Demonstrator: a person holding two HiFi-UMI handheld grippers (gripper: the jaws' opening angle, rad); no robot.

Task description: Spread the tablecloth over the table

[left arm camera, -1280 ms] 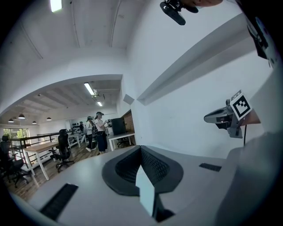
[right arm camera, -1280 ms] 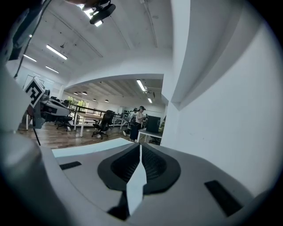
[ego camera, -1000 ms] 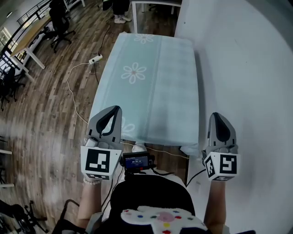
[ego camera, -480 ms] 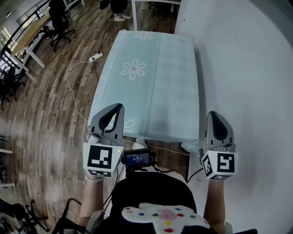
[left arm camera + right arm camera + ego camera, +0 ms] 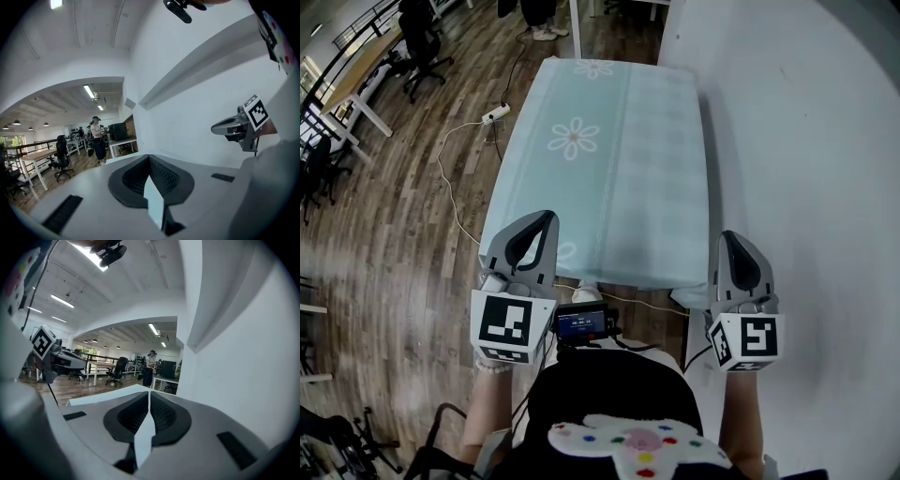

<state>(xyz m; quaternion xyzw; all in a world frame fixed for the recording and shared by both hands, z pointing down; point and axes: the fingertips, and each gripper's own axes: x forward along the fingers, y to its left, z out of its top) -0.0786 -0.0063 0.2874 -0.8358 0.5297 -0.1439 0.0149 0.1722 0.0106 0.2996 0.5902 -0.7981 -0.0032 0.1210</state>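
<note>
Nearest, at the left: left gripper (image 5: 546, 219), fingers (image 5: 164, 177) pressed together on a thin pale fold of the tablecloth (image 5: 614, 159). Level with it at the right: right gripper (image 5: 729, 238), fingers (image 5: 161, 414) likewise closed on a narrow strip of the same cloth. Dark ribbed rubber pads, smooth grey shells, a marker cube at the back of each.

Just past the fingertips: the cloth's near edge, drooping over the near end of the bench, which stays hidden beneath it. Left fingers at the near-left corner, right fingers at the near-right corner, neither closer than the other. From there, cloth straight ahead, long axis running near to far. Probably calls for an even pull or lowering at both corners, kept square to that axis, so the hem does not skew.

Thin, soft fabric, pale mint. White daisies with pink centres down the left band, a faint check down the right. Mostly flat, few wrinkles.

Along the right edge: a plain white wall (image 5: 797, 141), just beside the cloth. Left: wood-plank floor (image 5: 384, 244), a white power strip (image 5: 496, 118) and its trailing cable. Farthest: a person's feet (image 5: 546, 36) beyond the far end.
</note>
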